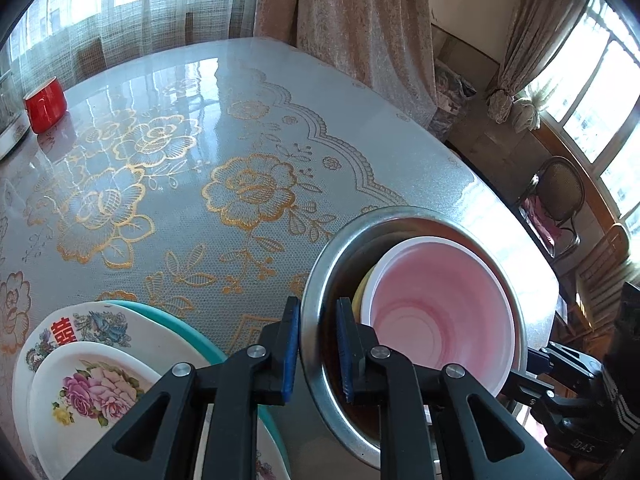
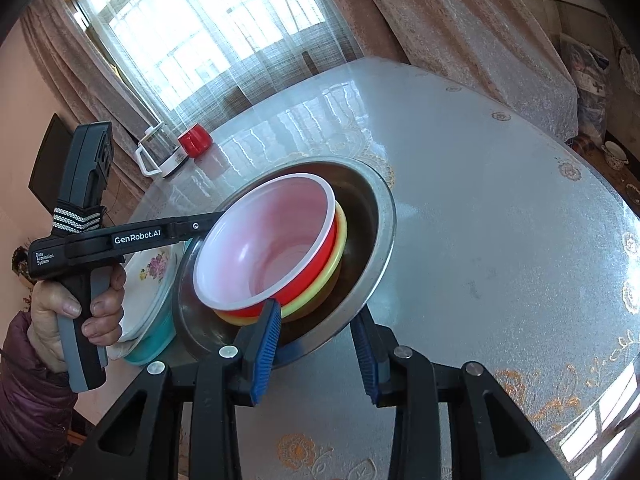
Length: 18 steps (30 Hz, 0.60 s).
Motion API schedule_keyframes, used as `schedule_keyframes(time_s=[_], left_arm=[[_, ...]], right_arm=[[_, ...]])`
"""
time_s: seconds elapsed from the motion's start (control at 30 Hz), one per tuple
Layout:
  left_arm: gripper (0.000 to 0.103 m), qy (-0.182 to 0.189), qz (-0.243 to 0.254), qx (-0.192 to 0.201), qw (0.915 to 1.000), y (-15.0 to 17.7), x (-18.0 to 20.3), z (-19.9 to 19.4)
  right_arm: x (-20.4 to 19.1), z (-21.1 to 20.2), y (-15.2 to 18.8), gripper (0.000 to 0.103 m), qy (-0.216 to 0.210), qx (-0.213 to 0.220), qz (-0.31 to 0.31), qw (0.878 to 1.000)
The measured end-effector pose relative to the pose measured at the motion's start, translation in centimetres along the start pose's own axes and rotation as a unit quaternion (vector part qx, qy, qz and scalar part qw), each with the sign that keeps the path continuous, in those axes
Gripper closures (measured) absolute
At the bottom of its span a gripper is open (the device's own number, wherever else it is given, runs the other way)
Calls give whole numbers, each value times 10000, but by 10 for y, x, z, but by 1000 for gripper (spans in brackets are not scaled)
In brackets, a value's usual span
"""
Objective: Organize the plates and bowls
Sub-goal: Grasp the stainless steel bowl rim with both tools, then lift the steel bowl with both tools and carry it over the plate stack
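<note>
A steel basin (image 1: 316, 292) (image 2: 380, 216) holds a red bowl with a white-pink inside (image 1: 440, 316) (image 2: 272, 248) nested in a yellow bowl (image 2: 340, 248). My left gripper (image 1: 318, 352) straddles the basin's left rim, one blue pad (image 1: 290, 354) outside and one inside, close on the rim. My right gripper (image 2: 316, 356) is open, its jaws straddling the basin's near rim. A stack of floral plates (image 1: 80, 392) (image 2: 152, 272) on a teal dish (image 1: 192, 332) lies left of the basin.
A red cup (image 1: 45, 105) (image 2: 195, 141) and a glass jug (image 2: 160, 152) stand at the table's far side. The floral tablecloth (image 1: 240, 184) covers the table. The table edge (image 1: 500, 200) runs right of the basin; chairs (image 1: 560, 200) stand beyond.
</note>
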<state>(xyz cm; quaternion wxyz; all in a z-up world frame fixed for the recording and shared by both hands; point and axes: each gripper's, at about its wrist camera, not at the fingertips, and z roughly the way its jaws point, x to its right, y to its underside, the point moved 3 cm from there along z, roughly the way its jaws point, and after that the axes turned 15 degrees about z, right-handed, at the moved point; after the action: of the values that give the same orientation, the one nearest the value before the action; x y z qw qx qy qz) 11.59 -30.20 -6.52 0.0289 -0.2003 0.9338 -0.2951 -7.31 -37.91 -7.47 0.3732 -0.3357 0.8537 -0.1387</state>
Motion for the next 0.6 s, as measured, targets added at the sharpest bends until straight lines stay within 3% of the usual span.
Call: schedule_keyframes(time_s=[0.4, 0.6], left_arm=[[88, 22, -238, -128, 9996, 7, 2, 12], [90, 117, -450, -41, 9989, 17, 0, 6]], right_arm=[[-2, -2, -5, 67, 345, 163, -137, 9992], [4, -1, -10, 67, 242, 76, 48, 9997]])
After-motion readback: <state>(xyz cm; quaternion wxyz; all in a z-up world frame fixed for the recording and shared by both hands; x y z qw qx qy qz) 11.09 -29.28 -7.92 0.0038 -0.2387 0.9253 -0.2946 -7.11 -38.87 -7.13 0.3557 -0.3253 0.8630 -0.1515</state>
